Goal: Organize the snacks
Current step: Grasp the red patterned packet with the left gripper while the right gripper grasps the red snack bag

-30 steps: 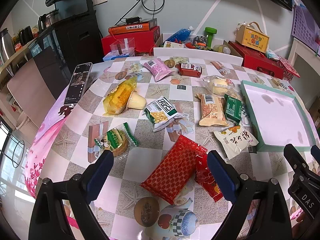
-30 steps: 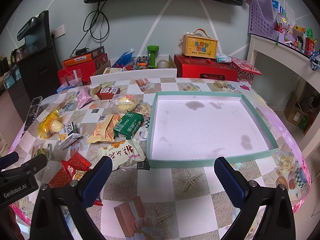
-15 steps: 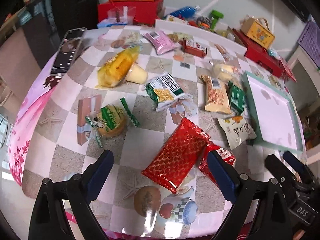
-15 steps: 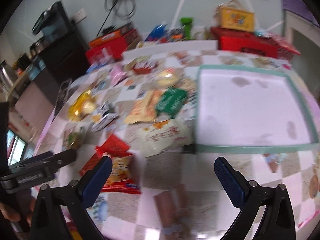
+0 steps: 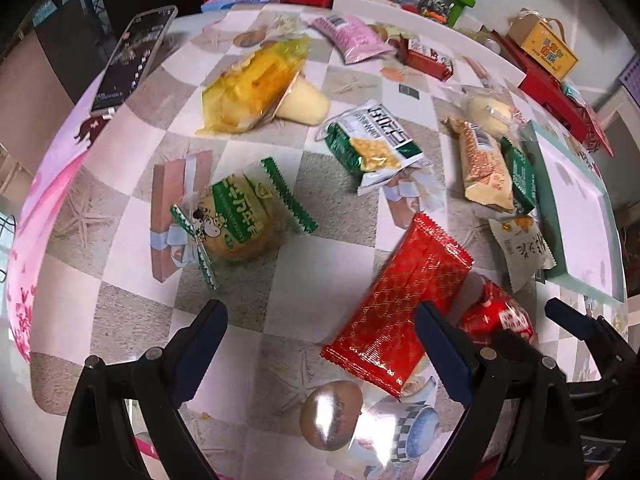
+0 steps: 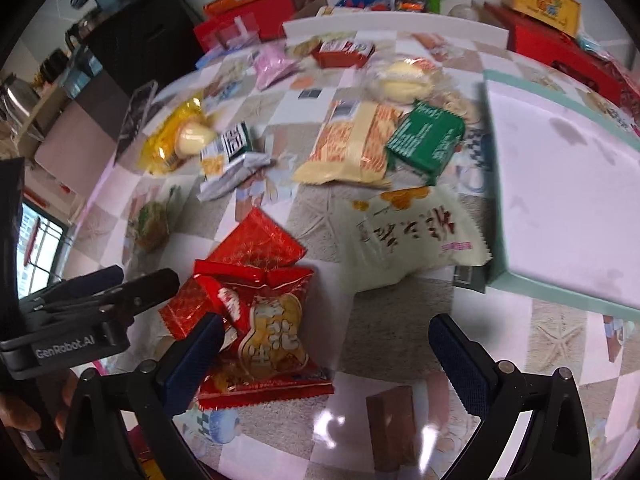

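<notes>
Several snack packets lie scattered on a chequered table. My left gripper [image 5: 320, 344] stands open above bare tablecloth; a red patterned packet [image 5: 400, 304] lies just inside its right finger and a round green-wrapped bun [image 5: 236, 220] sits ahead to the left. My right gripper [image 6: 320, 356] is open too, hovering over the table near a red peanut packet [image 6: 272, 336] at its left finger. A white packet with red writing [image 6: 412, 236] lies ahead of it. The pale tray with a green rim [image 6: 516, 280] stands empty at the right. The left gripper [image 6: 116, 288] shows at the left edge of the right wrist view.
Further back lie a yellow packet [image 5: 252, 84], a green-and-white packet [image 5: 372, 144], an orange striped packet [image 6: 352, 140], a green packet [image 6: 428, 140] and a pink one [image 5: 352, 36]. A phone [image 5: 132, 60] lies at the table's left edge. Red boxes [image 6: 256, 12] stand behind the table.
Both grippers have tipped downward and come lower toward the table. The right wrist view has swung left, so the red packets now sit near its left finger.
</notes>
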`<state>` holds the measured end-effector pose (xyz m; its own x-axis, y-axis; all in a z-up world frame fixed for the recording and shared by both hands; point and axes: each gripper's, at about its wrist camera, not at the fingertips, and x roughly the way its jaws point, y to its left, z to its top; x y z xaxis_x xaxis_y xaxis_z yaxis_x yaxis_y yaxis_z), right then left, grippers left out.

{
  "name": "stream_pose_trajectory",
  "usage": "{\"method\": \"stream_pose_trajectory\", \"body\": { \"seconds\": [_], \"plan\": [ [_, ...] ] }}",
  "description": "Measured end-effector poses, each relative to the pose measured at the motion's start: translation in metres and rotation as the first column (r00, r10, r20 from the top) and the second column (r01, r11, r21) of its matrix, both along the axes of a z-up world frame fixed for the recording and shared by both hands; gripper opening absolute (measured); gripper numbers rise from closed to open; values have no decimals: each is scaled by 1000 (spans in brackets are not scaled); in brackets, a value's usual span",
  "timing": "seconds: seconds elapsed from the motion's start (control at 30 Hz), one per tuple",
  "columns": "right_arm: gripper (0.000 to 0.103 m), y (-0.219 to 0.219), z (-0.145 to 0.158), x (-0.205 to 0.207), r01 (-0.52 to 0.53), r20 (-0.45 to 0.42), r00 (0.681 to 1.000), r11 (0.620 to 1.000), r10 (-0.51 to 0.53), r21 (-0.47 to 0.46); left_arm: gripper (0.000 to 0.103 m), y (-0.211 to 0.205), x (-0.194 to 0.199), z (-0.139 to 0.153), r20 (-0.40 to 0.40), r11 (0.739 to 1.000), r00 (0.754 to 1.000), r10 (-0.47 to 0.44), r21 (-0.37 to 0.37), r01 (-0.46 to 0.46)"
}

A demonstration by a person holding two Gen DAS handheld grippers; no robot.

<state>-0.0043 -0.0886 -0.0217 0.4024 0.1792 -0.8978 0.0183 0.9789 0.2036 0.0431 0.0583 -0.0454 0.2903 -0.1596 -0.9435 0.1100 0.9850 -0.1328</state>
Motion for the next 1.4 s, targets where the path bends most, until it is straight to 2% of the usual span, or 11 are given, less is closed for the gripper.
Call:
{"method": "stream_pose_trajectory", "body": {
  "seconds": [0.13,0.37,0.53,0.73,0.83,1.0,1.13,1.17,1.23,1.27,1.4],
  "plan": [
    [103,6,-11,4,-17,-29,999,1000,18,11,95,4,3,-6,-20,1000,1000,7,-7,-7],
    [102,-3,-16,1,33,-49,998,998,-35,-49,95,-7,7,-7,-24,999,999,-35,-12,34],
    [97,-23,-17,-7,72,-67,995,993,-79,-98,95,-29,5,-7,-28,993,992,-120,-1,120],
    [93,-46,-18,-11,105,-70,991,990,-111,-92,95,-57,4,-17,-64,976,975,-213,41,216],
    [92,-47,-20,-11,95,-72,992,987,-105,-130,95,-62,7,-23,-85,973,972,-217,63,223],
    [92,-45,-17,-2,60,-60,996,990,-68,-125,94,-63,15,-28,-86,974,977,-195,99,203],
    [73,-36,-13,8,51,-58,997,991,-59,-124,93,-56,19,-28,-79,976,980,-181,106,188],
    [64,-36,-11,8,54,-54,997,991,-61,-122,88,-55,20,-27,-74,977,981,-177,110,184],
    [52,-36,-6,6,56,-42,997,991,-61,-120,71,-52,21,-23,-54,976,983,-178,114,183],
    [49,-36,-3,6,58,-35,997,992,-63,-112,55,-45,22,-14,-50,976,983,-178,115,183],
    [44,-38,1,5,72,-10,997,993,-73,-89,48,-37,27,-9,-44,983,986,-158,91,162]
  ]
}}
